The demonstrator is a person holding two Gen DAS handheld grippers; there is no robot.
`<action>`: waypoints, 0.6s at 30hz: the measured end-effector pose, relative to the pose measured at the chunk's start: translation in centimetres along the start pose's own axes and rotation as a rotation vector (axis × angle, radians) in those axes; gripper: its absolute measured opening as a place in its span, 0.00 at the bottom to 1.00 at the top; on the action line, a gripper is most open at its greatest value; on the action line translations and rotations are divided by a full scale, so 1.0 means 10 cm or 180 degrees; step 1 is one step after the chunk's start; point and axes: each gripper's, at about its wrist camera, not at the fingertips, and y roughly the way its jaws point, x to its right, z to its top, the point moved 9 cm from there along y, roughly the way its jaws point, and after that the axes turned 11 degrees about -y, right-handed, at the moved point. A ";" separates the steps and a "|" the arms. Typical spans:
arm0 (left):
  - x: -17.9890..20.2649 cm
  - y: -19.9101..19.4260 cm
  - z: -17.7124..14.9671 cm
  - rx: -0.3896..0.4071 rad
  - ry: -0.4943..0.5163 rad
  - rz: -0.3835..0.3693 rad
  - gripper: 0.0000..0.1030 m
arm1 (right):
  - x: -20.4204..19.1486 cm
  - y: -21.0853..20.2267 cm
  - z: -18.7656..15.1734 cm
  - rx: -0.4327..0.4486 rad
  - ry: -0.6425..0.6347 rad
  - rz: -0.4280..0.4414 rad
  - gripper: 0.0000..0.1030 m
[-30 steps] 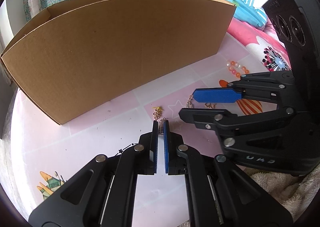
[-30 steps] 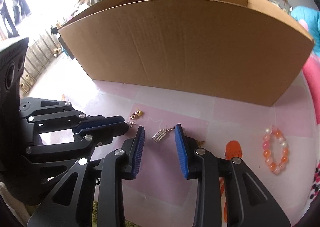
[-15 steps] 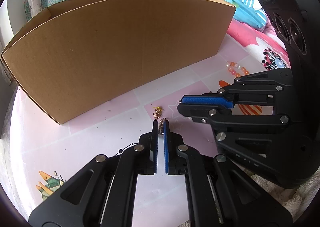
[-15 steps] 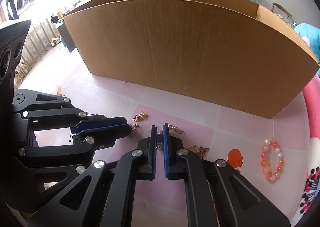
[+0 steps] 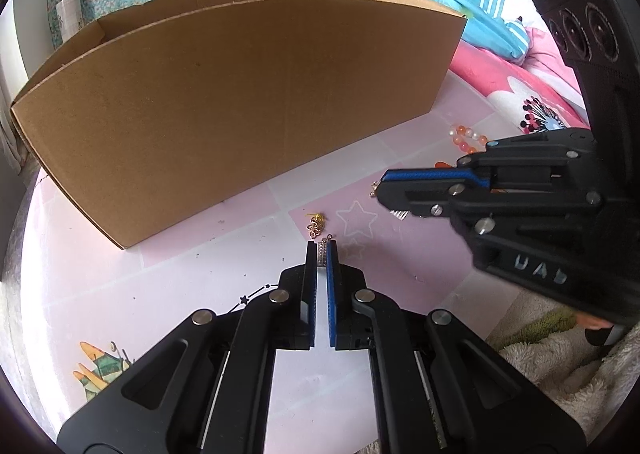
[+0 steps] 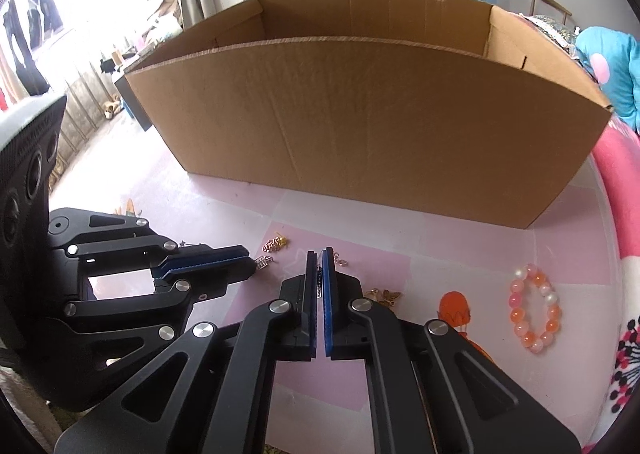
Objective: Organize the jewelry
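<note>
right gripper (image 6: 319, 260): jaws clamped on a silver earring (image 6: 319, 274)
left gripper (image 6: 250, 260): pinching another earring (image 6: 263, 262)
bead bracelet (image 6: 534, 308): lying right

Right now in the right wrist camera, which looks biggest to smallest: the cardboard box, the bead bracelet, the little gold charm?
1. cardboard box, by far the biggest.
2. bead bracelet.
3. gold charm, smallest.
The box lies farthest from the camera yet looks largest, so the order seems safe.
</note>
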 end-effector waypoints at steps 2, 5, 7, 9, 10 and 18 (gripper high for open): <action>0.01 -0.05 0.02 0.0034 -0.0001 -0.0008 0.03 | 0.03 -0.05 0.00 0.0040 0.0024 -0.0007 0.03; 0.00 -0.12 0.01 0.0080 -0.0003 -0.0011 0.03 | 0.04 -0.13 0.05 0.0116 0.0031 -0.0021 0.03; 0.00 -0.15 0.01 0.0087 -0.0006 -0.0002 0.03 | 0.04 -0.17 0.10 0.0168 0.0026 -0.0030 0.03; -0.01 -0.15 0.00 0.0062 -0.0032 0.0005 0.03 | 0.00 -0.20 0.09 0.0204 0.0036 -0.0035 0.03; -0.01 -0.15 0.01 0.0064 -0.0045 0.0013 0.03 | -0.01 -0.22 0.09 0.0223 0.0042 -0.0021 0.03; 0.01 0.07 0.03 -0.0121 -0.0043 0.0115 0.20 | -0.09 -0.27 0.06 0.0295 0.0078 0.0049 0.03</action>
